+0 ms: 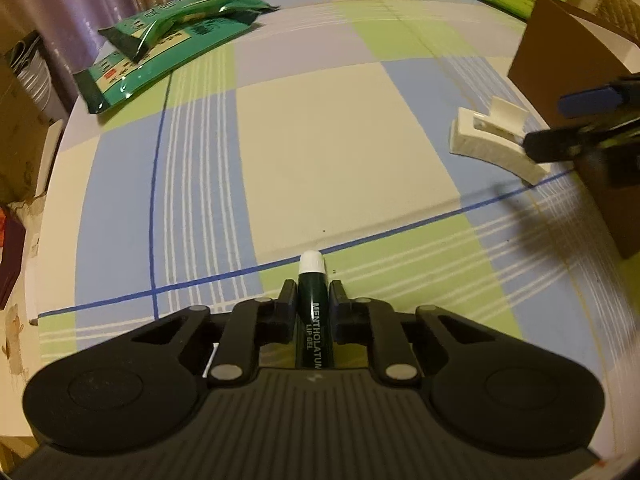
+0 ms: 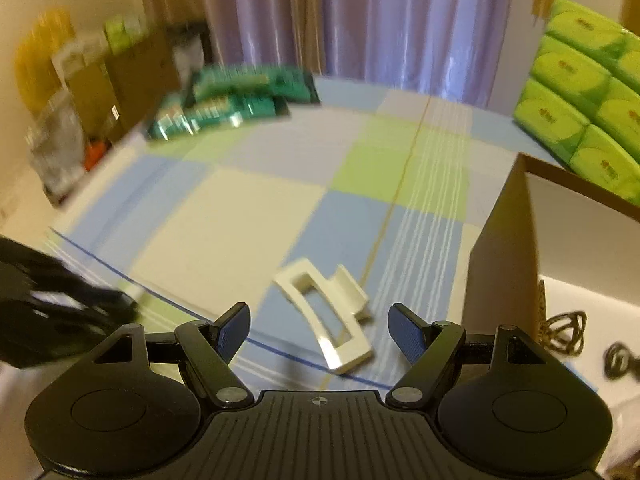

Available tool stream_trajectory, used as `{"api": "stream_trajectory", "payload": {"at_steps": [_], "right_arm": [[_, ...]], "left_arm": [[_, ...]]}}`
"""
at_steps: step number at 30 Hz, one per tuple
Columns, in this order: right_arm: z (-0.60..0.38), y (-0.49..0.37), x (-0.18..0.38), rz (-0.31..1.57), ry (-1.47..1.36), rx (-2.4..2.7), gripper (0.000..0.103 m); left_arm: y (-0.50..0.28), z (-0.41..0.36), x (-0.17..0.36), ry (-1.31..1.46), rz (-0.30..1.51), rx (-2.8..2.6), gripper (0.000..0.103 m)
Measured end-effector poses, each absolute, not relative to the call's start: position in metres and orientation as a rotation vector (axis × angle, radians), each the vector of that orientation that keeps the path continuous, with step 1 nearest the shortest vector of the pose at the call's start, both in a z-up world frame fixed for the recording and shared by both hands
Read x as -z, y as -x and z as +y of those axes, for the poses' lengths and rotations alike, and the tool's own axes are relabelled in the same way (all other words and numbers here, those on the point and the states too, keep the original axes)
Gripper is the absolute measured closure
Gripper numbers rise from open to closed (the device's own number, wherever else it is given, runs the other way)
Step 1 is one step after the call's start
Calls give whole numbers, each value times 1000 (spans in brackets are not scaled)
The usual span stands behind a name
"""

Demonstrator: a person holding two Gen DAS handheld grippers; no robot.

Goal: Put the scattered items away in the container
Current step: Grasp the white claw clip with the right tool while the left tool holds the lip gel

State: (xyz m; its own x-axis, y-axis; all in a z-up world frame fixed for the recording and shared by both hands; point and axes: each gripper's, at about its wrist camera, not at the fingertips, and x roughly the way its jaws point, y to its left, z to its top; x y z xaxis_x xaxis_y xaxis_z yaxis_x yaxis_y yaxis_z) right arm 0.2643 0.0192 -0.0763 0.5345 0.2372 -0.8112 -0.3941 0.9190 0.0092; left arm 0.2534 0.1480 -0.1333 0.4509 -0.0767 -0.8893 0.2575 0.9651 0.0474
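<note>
Left wrist view: left gripper (image 1: 313, 294) is closed on a dark green lip gel tube with a white cap (image 1: 314, 312); the tube lies lengthwise between the fingers, cap pointing forward beyond the tips, above the checked blue, green and cream tablecloth (image 1: 320, 140).
Right wrist view: right gripper (image 2: 318, 330) has its blue-padded fingers (image 2: 232, 330) spread wide and holds nothing; a white plastic hair claw clip (image 2: 332, 316) lies on the cloth just ahead, between the finger lines but touching neither pad as far as can be seen.
Container: a brown cardboard box with a white inside (image 2: 520, 248) stands just to the right of the clip; dark coiled hair ties (image 2: 564, 332) already lie on its floor.
Clip position: it lies near the box's outer wall, tilted across the blue line of the cloth.
Other items: green foil snack packets (image 1: 168, 44) lie well apart from the box, at the far left of the cloth; bright green tissue packs (image 2: 580, 92) are stacked behind the box.
Step in hand: likely picking up the clip with the right gripper while the left carries the tube to the box.
Doing it well: lower the right fingers either side of the clip's long body, square to it, and close on the solid frame rather than the sprung tab, so it does not twist or pop open.
Risk: this view is blurred by motion, so the exact gap to the clip cannot be told.
</note>
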Motion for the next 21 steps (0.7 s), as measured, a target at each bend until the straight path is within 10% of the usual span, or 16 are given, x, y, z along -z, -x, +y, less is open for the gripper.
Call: {"api": "stream_trajectory", "payload": {"at_steps": [11,14,21], "right_arm": [[46,-292,107,1040,289,-338,30],[49,-293,114,1049,301,-317,60],[37,-265,108,1037,192,-325,62]], "left_arm": [[-251,153,133,-148,1096,167,90],[-249,152,133,-148,1098,164,90],[-238,152,131,-148,1096,166,90]]}}
